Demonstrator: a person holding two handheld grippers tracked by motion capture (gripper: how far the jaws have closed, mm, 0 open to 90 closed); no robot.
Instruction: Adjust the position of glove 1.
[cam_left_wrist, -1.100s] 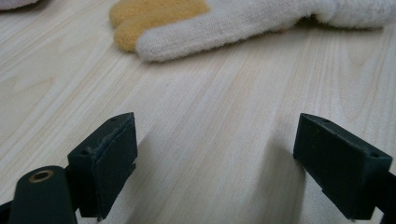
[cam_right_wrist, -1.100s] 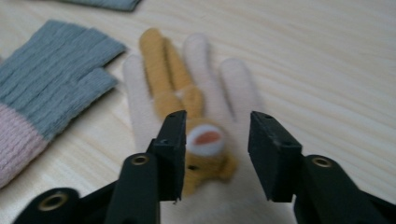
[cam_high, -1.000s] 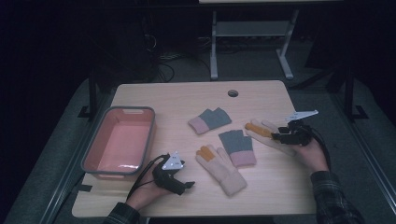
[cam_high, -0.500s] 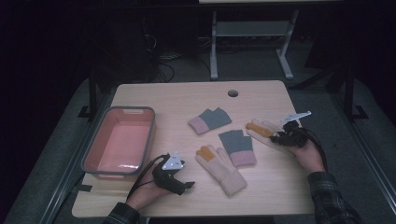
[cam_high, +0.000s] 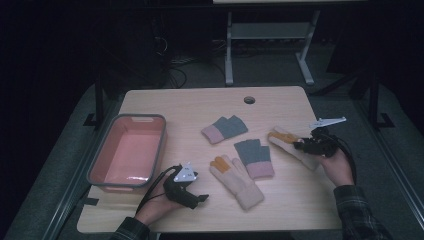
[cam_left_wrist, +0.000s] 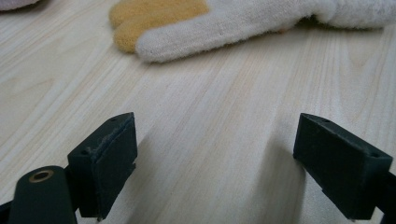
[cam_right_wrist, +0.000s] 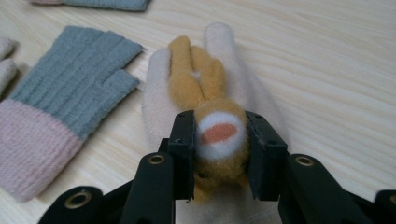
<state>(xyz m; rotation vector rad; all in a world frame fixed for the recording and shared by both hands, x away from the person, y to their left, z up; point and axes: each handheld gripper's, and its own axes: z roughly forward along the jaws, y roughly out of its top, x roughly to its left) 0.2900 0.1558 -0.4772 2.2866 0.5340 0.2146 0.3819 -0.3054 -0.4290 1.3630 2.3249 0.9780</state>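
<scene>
Several gloves lie on the wooden table (cam_high: 200, 105). At the right, a cream glove with an orange flap (cam_high: 281, 136) (cam_right_wrist: 159, 102) has my right gripper (cam_high: 301, 146) (cam_right_wrist: 219, 144) shut on its bunched orange part; the jaws have just been closing on it. A second cream and orange glove (cam_high: 235, 177) (cam_left_wrist: 224, 23) lies at front centre. Two grey gloves with pink cuffs rest between them, one nearer (cam_high: 255, 157) (cam_right_wrist: 70, 102) and one farther back (cam_high: 225, 129). My left gripper (cam_high: 201, 198) (cam_left_wrist: 219, 163) rests low on the table at front left, open, with bare wood between its jaws.
A pink bin with a grey rim (cam_high: 150, 119) stands at the table's left. A round cable hole (cam_high: 249, 99) sits near the far edge. A metal stand (cam_high: 270, 35) and cables are on the dark floor behind the table.
The right gripper has shifted slightly over the cream glove at the right and its orange end now looks bunched. The left gripper has stayed where it was.
</scene>
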